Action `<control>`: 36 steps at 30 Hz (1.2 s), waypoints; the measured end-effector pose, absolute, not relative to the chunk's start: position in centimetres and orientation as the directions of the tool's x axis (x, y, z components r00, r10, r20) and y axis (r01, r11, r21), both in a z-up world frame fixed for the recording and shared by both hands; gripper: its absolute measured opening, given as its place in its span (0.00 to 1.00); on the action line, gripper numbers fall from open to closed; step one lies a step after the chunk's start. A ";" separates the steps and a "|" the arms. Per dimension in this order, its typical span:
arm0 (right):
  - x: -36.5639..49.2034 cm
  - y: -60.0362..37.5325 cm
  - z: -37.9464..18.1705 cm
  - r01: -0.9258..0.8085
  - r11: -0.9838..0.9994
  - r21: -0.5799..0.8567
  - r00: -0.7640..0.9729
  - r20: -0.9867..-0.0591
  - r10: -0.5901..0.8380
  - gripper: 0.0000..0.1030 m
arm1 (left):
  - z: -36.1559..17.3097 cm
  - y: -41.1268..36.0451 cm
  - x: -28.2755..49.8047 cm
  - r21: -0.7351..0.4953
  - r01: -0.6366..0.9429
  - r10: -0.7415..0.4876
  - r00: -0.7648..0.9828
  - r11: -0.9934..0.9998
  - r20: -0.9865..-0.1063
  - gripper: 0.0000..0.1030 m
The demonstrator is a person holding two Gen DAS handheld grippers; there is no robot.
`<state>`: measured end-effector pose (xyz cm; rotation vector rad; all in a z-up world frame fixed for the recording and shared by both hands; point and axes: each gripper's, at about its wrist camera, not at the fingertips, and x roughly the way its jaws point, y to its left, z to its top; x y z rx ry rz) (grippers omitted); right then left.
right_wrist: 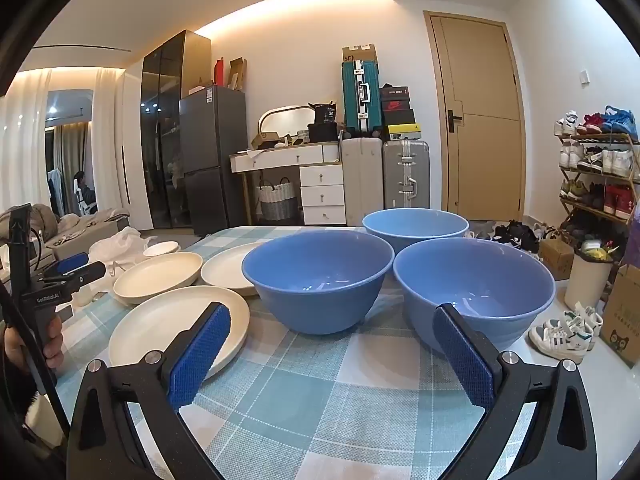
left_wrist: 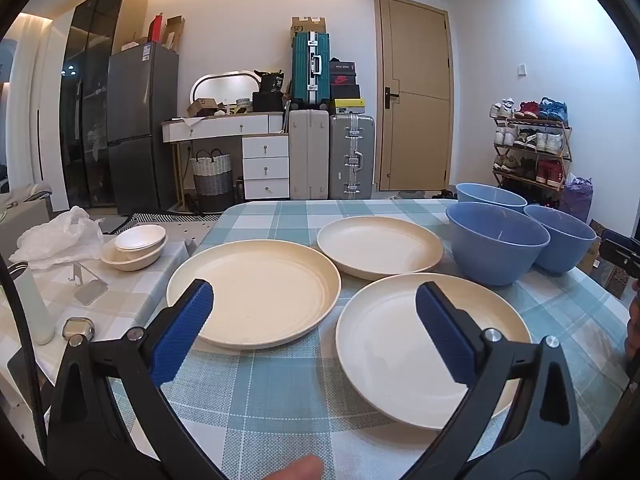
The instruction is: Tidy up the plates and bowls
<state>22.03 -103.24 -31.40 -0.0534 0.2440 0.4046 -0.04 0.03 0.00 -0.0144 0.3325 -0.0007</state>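
I held the left hand-held gripper (left_wrist: 314, 330) and right hand-held gripper (right_wrist: 332, 350) spread wide and empty above the table (left_wrist: 280, 392) near edge. Three cream plates (left_wrist: 256, 292) lay left of centre; three blue bowls (right_wrist: 320, 276) clustered toward the far right corner.

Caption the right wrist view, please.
Open right gripper faces three blue bowls beside three cream plates on checked tablecloth.
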 end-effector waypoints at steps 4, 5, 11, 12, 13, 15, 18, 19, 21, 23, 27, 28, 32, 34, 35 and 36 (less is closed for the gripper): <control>22.0 -103.2 -31.4 -0.396 0.918 0.002 0.890 -0.246 0.384 1.00 | 0.0 0.1 -0.1 -0.015 -0.004 -0.001 0.945 1.000 -0.328 0.98; 22.0 -103.2 -31.4 -0.396 0.918 0.002 0.890 -0.246 0.384 1.00 | 0.0 0.0 0.0 -0.010 -0.003 -0.001 0.943 1.000 -0.334 0.98; 22.0 -103.3 -31.4 -0.395 0.919 0.004 0.890 -0.246 0.384 1.00 | 0.0 0.0 -0.1 -0.011 -0.006 0.002 0.943 1.000 -0.332 0.98; 22.0 -103.3 -31.4 -0.394 0.919 0.004 0.891 -0.245 0.382 1.00 | 0.0 0.0 -0.2 -0.012 -0.006 0.002 0.944 1.000 -0.331 0.98; 21.9 -103.3 -31.4 -0.393 0.920 0.003 0.892 -0.244 0.382 1.00 | 0.0 0.0 -0.1 -0.013 -0.003 -0.001 0.943 1.000 -0.333 0.98; 21.9 -103.3 -31.4 -0.387 0.922 0.001 0.894 -0.244 0.375 1.00 | 0.0 0.0 0.0 -0.013 -0.002 -0.003 0.942 1.000 -0.335 0.98; 21.8 -103.2 -31.3 -0.387 0.922 -0.003 0.895 -0.243 0.374 1.00 | 0.0 0.0 0.0 -0.015 -0.004 -0.002 0.942 1.000 -0.335 0.98; 22.0 -103.2 -31.4 -0.388 0.922 0.001 0.894 -0.245 0.376 1.00 | 0.0 0.0 0.0 -0.016 -0.002 -0.003 0.943 1.000 -0.334 0.98; 22.0 -103.2 -31.4 -0.388 0.922 0.001 0.894 -0.244 0.376 1.00 | 0.0 0.0 0.0 -0.015 -0.004 -0.001 0.942 1.000 -0.334 0.98; 21.9 -103.2 -31.4 -0.389 0.921 0.004 0.893 -0.245 0.378 1.00 | 0.0 0.0 -0.1 -0.016 -0.003 -0.003 0.943 1.000 -0.334 0.98; 21.7 -103.2 -31.3 -0.388 0.922 0.007 0.893 -0.244 0.378 1.00 | 0.0 0.0 0.0 -0.017 -0.005 0.000 0.943 1.000 -0.333 0.98; 21.7 -103.0 -31.3 -0.388 0.922 0.004 0.893 -0.244 0.377 1.00 | 0.0 0.0 0.0 -0.017 -0.005 -0.001 0.943 1.000 -0.333 0.98; 22.1 -103.2 -31.3 -0.389 0.921 -0.001 0.893 -0.244 0.377 1.00 | 0.0 -0.2 -0.2 -0.015 -0.004 -0.001 0.944 1.000 -0.330 0.98; 22.1 -103.2 -31.3 -0.390 0.921 -0.002 0.894 -0.243 0.377 1.00 | 0.1 -0.3 -0.2 -0.015 -0.003 -0.002 0.944 1.000 -0.331 0.98; 22.1 -103.1 -31.3 -0.390 0.921 -0.002 0.893 -0.243 0.377 1.00 | 0.1 -0.3 -0.2 -0.016 -0.003 -0.002 0.944 1.000 -0.331 0.98; 22.1 -103.1 -31.3 -0.390 0.921 -0.001 0.893 -0.244 0.378 1.00 | 0.0 -0.2 -0.2 -0.018 -0.004 -0.002 0.944 1.000 -0.329 0.98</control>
